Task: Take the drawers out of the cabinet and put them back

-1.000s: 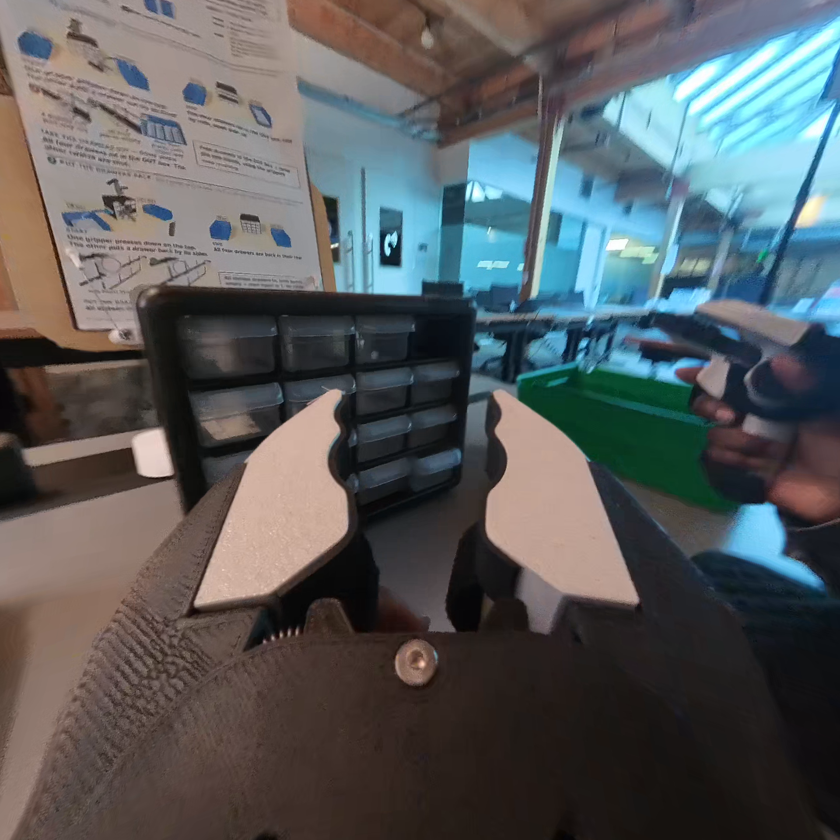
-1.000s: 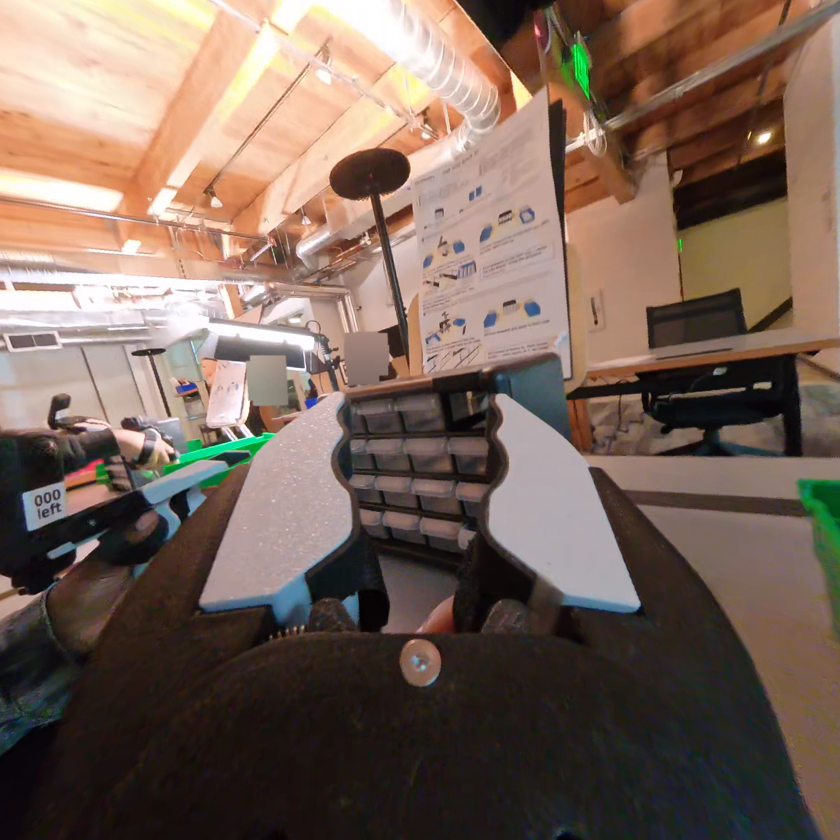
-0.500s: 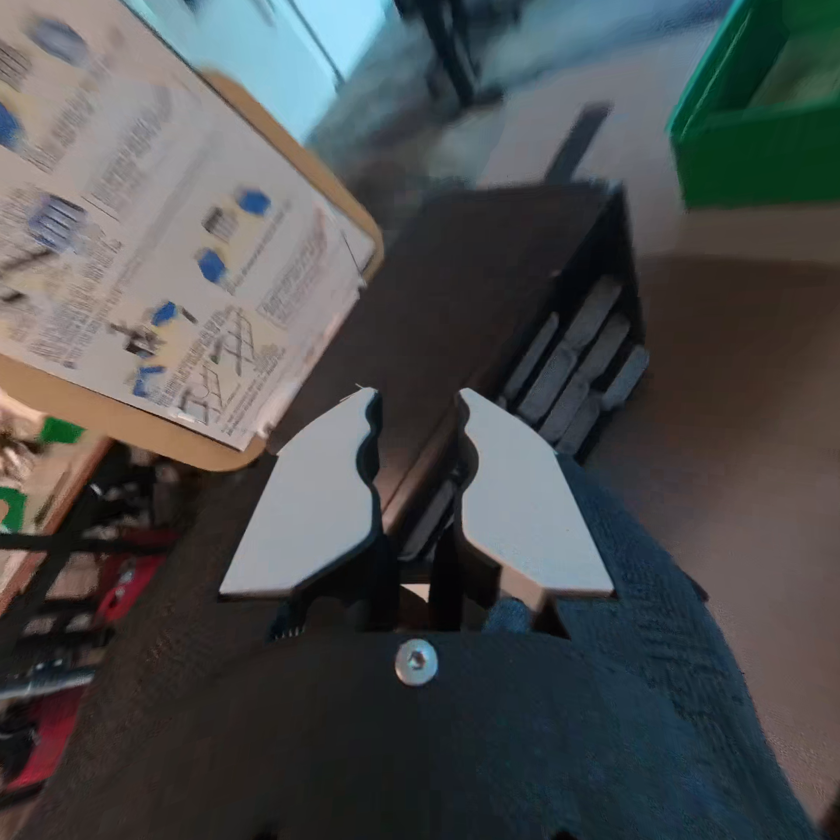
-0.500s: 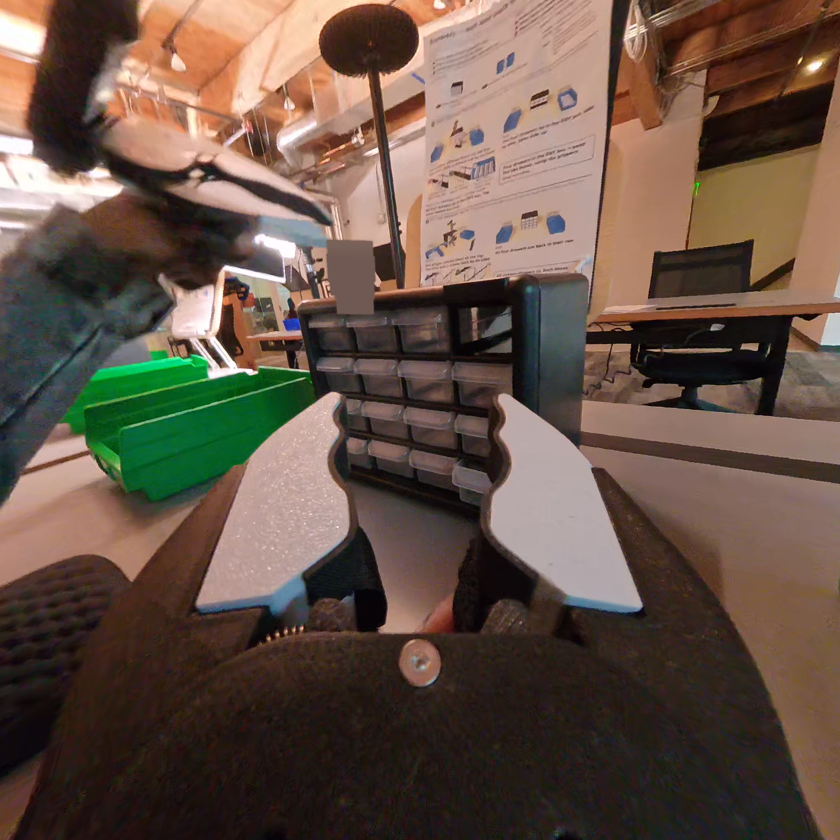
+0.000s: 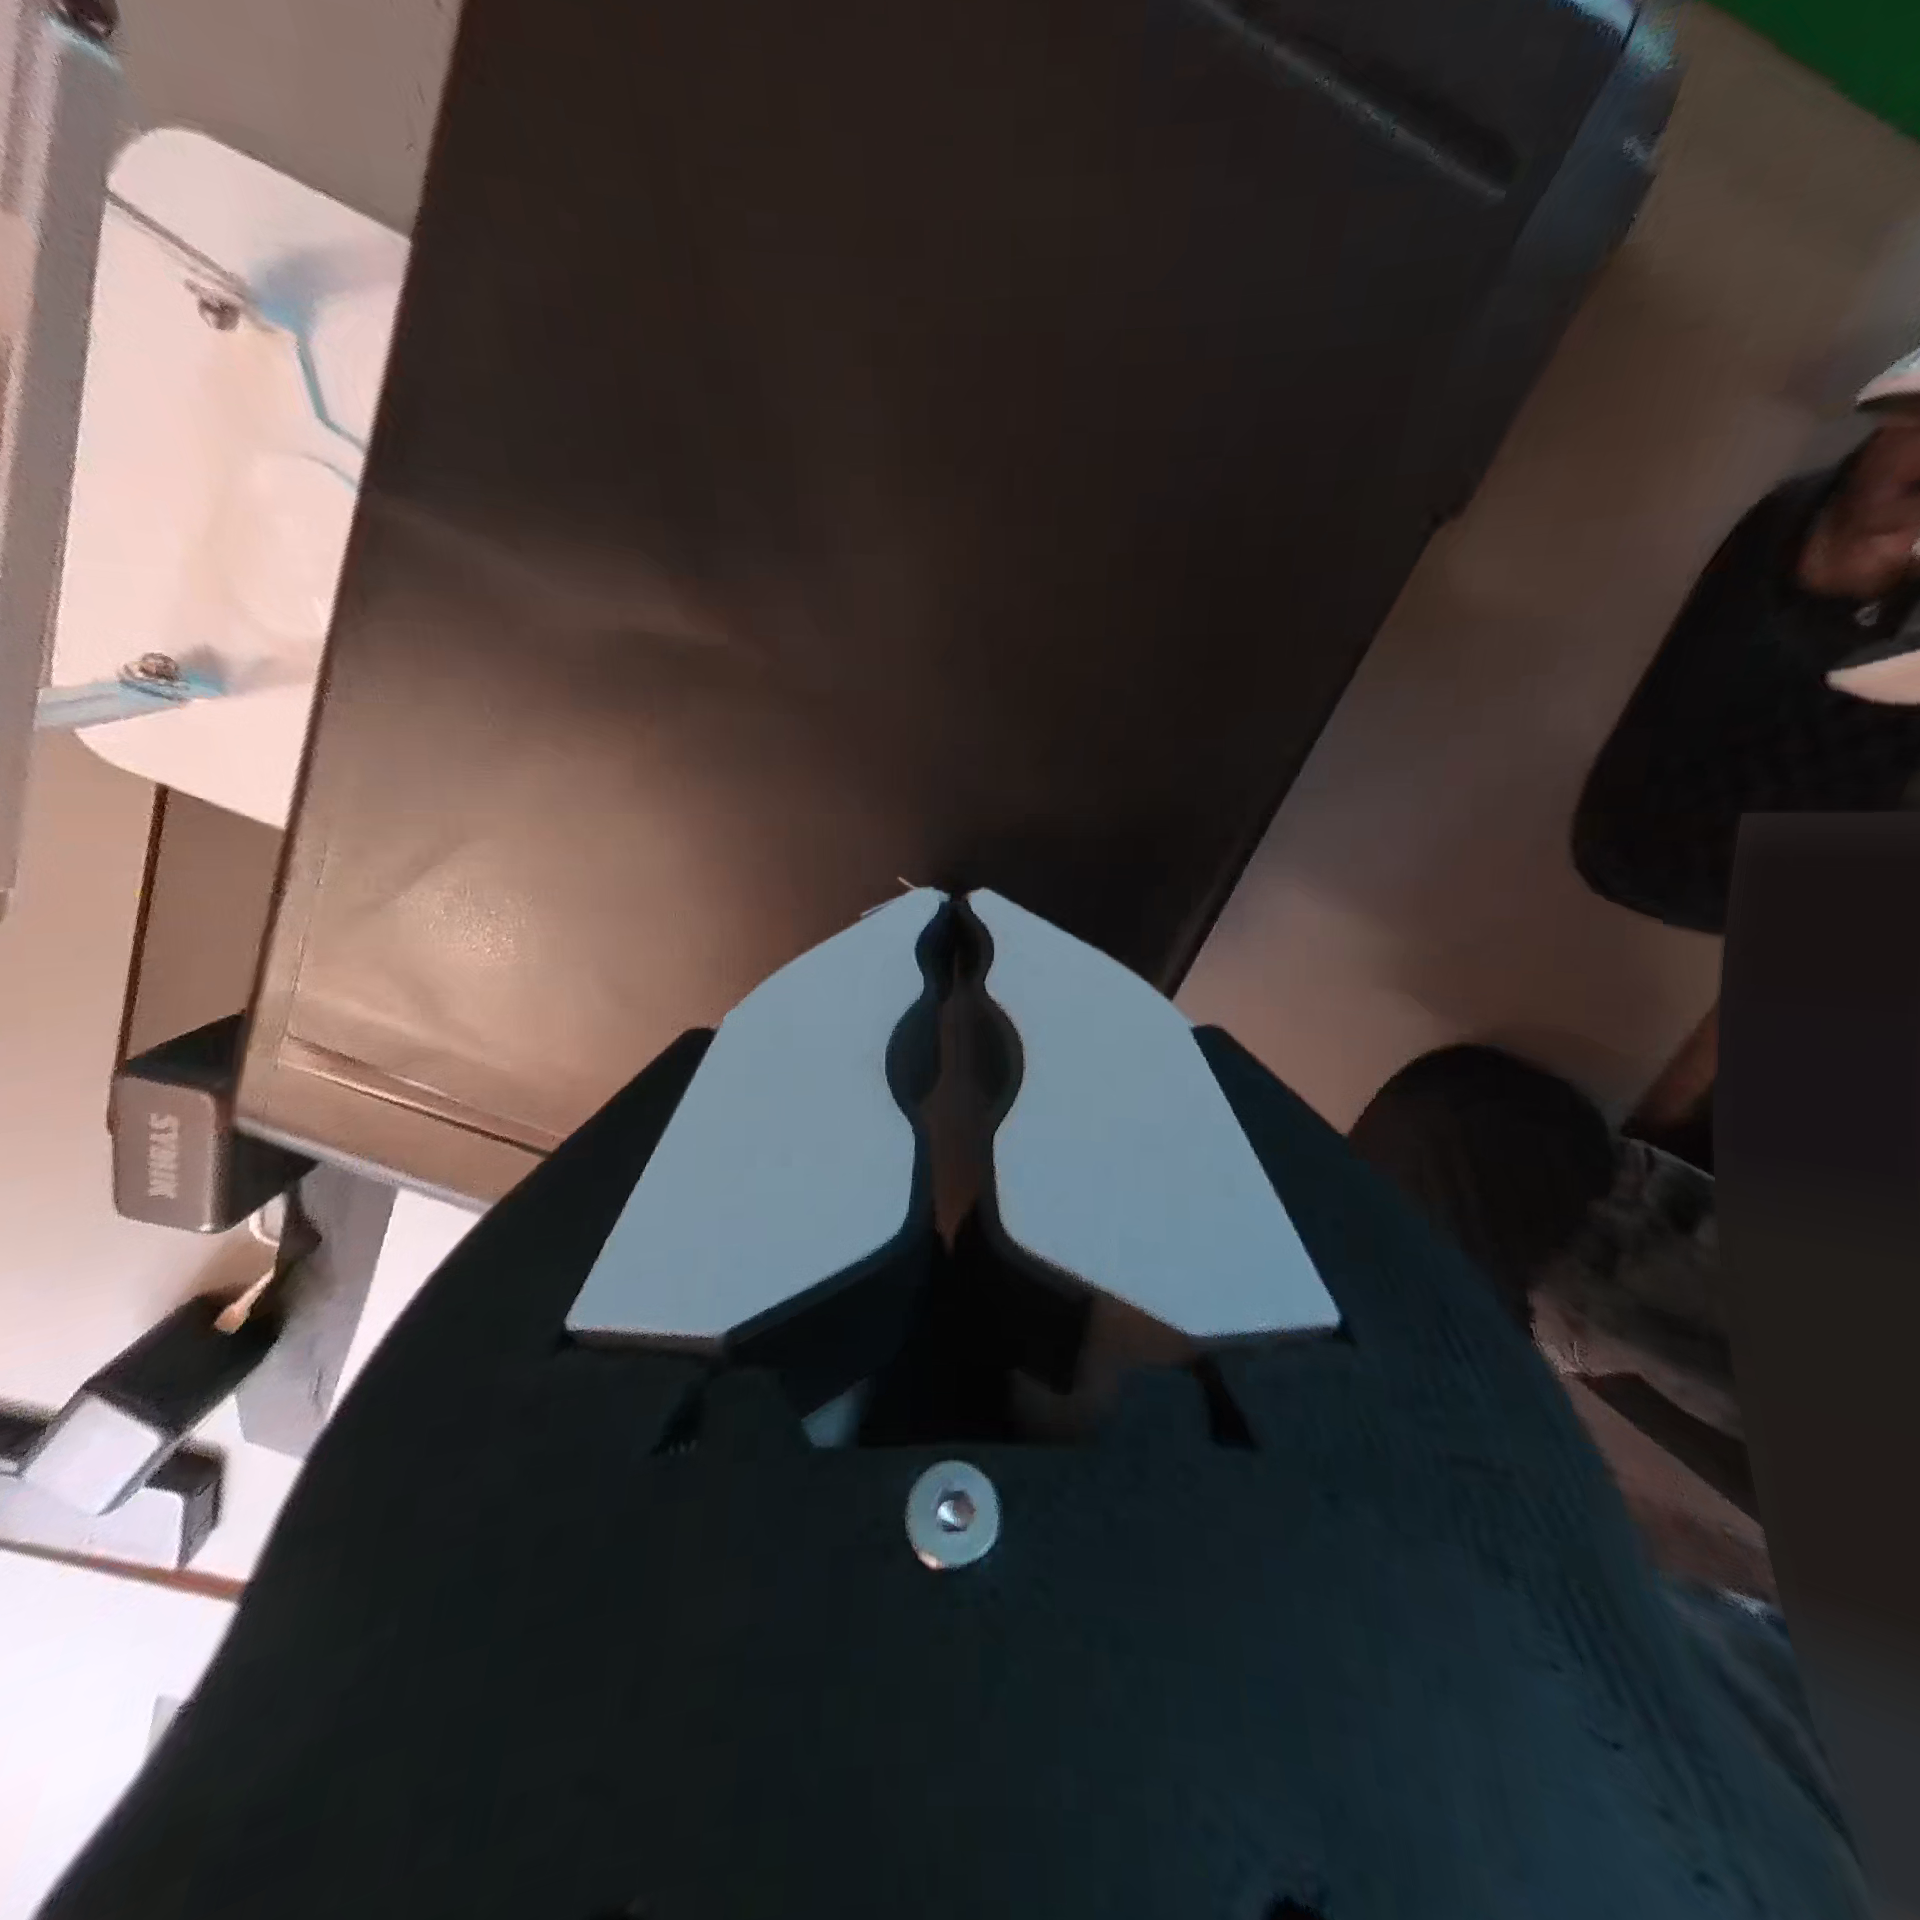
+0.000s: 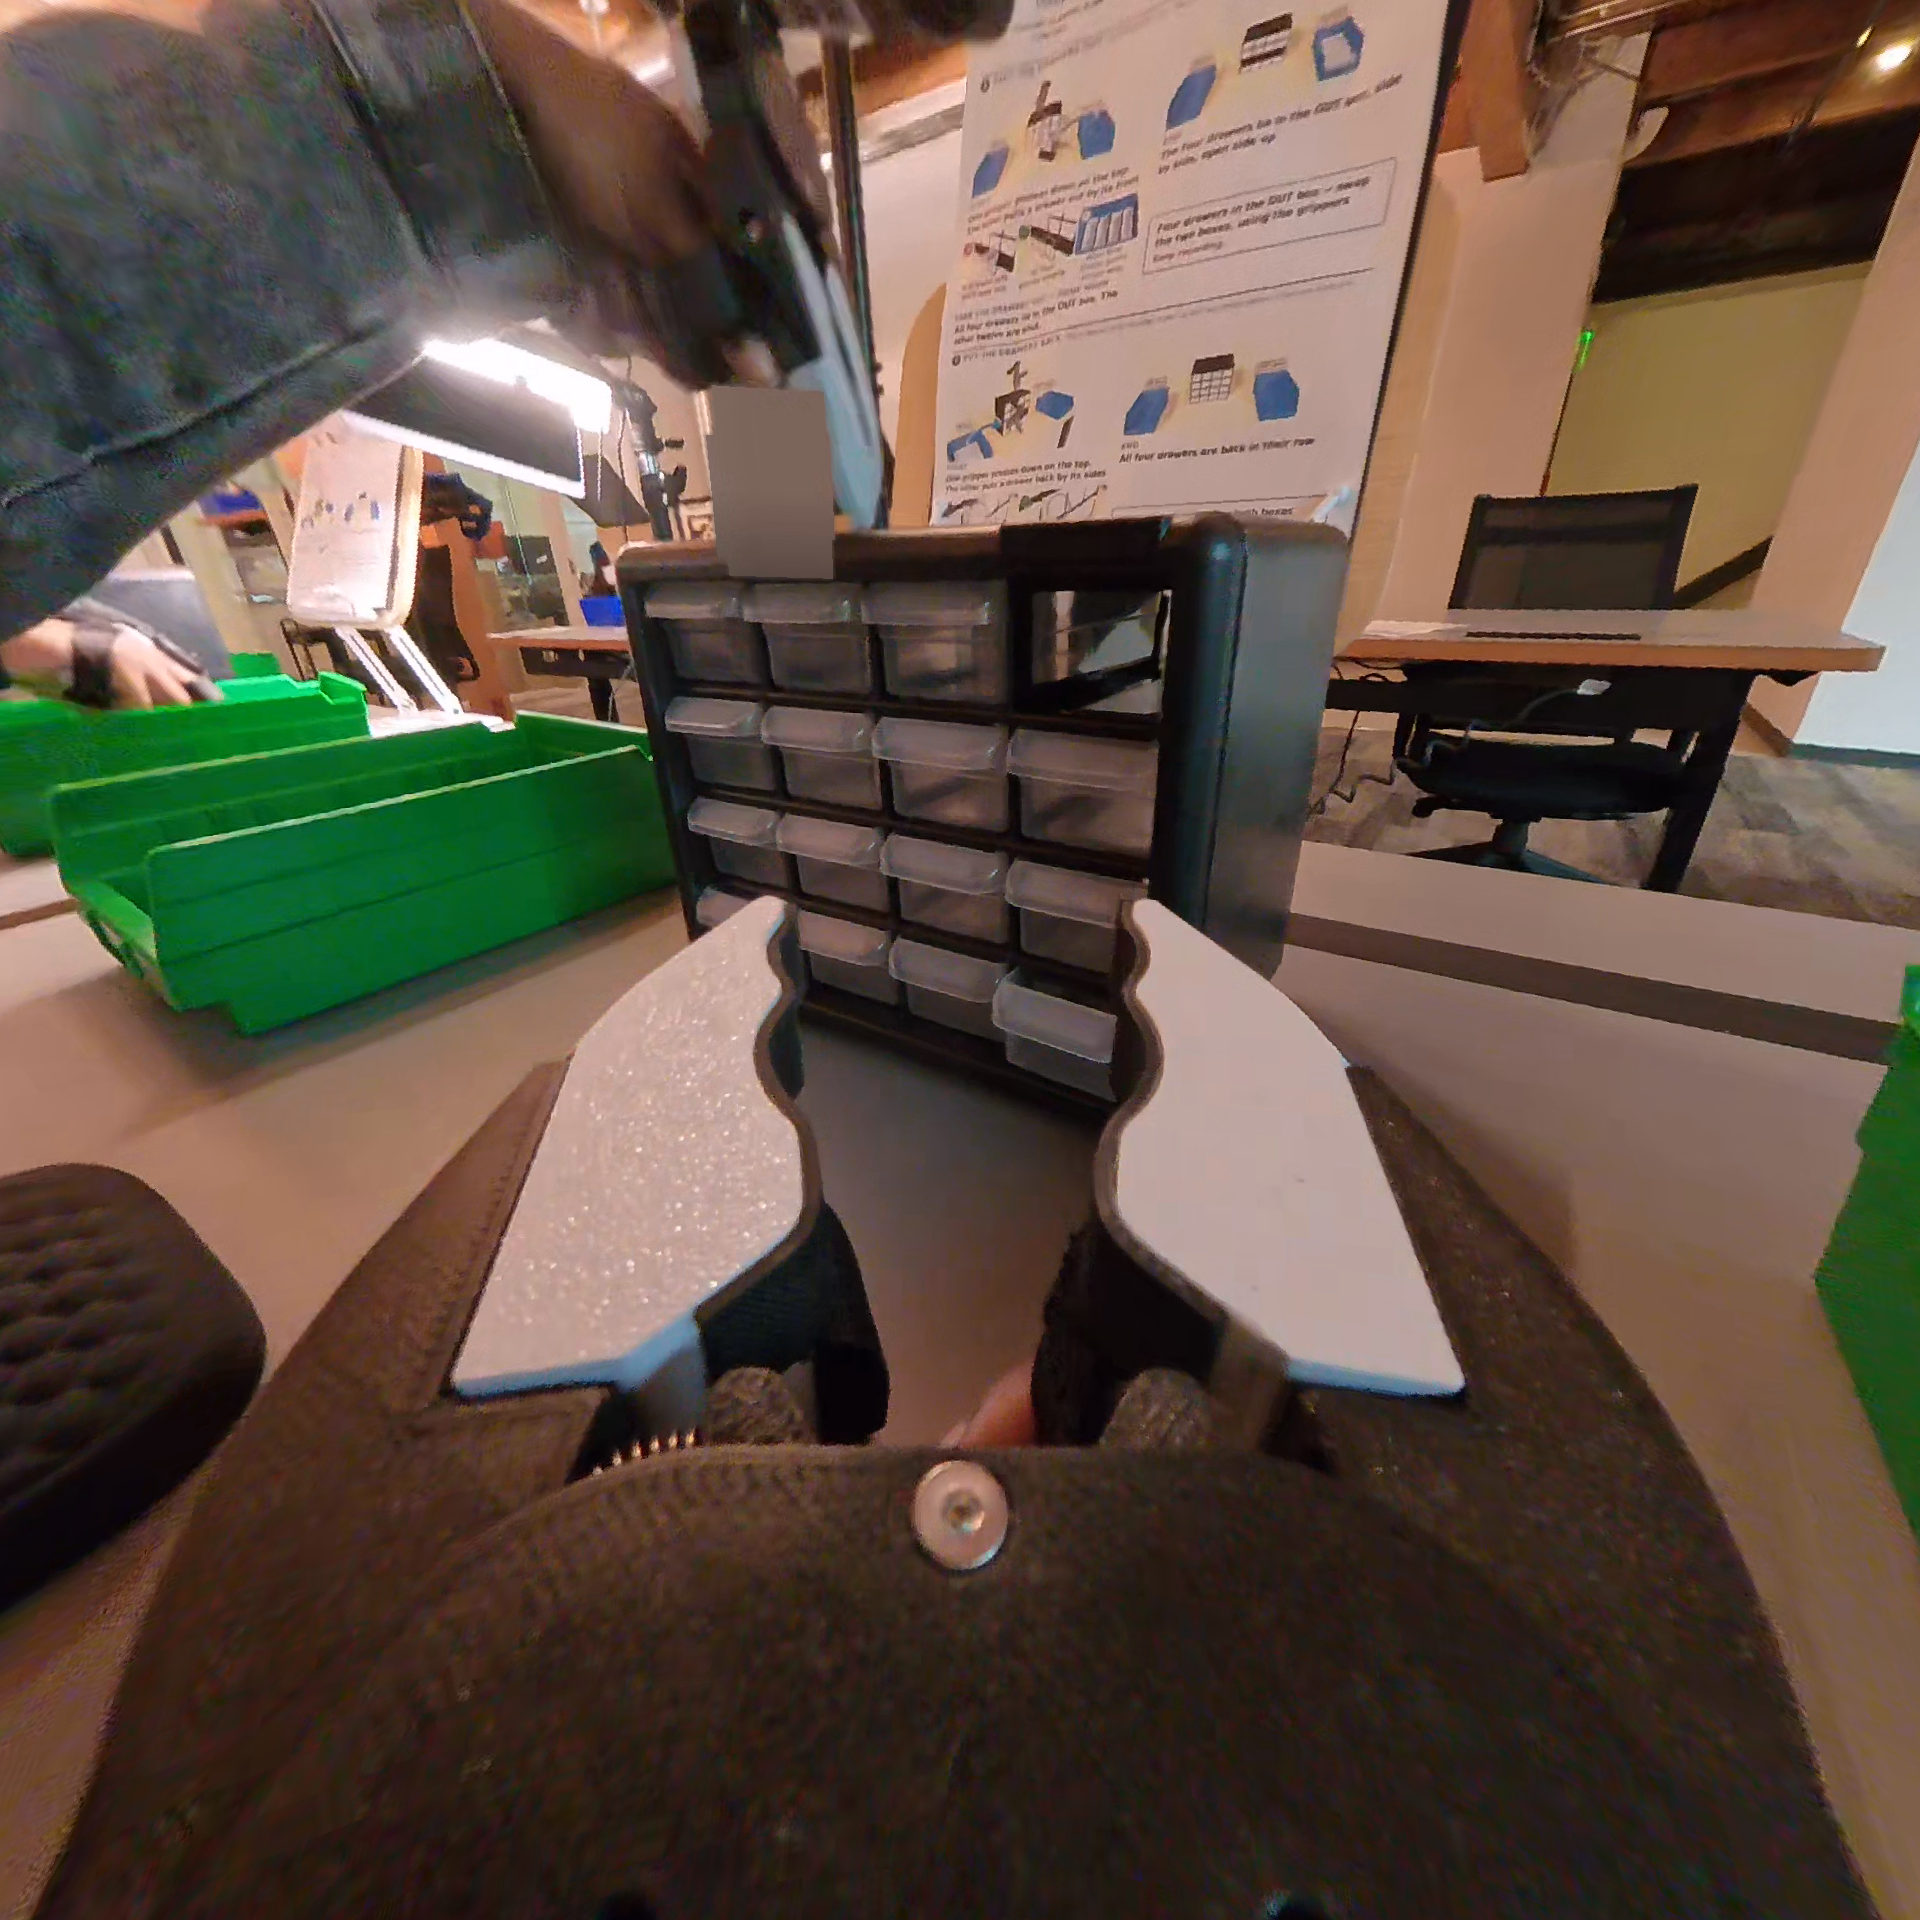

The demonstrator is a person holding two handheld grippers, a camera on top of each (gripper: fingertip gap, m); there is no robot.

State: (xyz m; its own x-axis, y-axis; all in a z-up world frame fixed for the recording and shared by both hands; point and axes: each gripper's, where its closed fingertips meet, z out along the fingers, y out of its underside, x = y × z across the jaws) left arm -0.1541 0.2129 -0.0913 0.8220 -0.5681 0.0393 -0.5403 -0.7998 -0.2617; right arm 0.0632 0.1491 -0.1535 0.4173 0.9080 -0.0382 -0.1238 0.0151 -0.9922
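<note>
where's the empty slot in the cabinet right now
In the right wrist view the empty slot is in the top row at the right end of the cabinet, beside three clear drawers and above the fuller second row.

The cabinet's [image 5: 883,436] drawers are hidden beneath its dark top in the left wrist view, while the left tool [image 6: 821,343] is blurred and partly masked above it in the right.

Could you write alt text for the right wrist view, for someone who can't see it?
An open two-finger gripper points at a black cabinet of small clear drawers on a grey table; its top-right slot is empty. A green bin sits left, with a second gripper above the cabinet.
</note>
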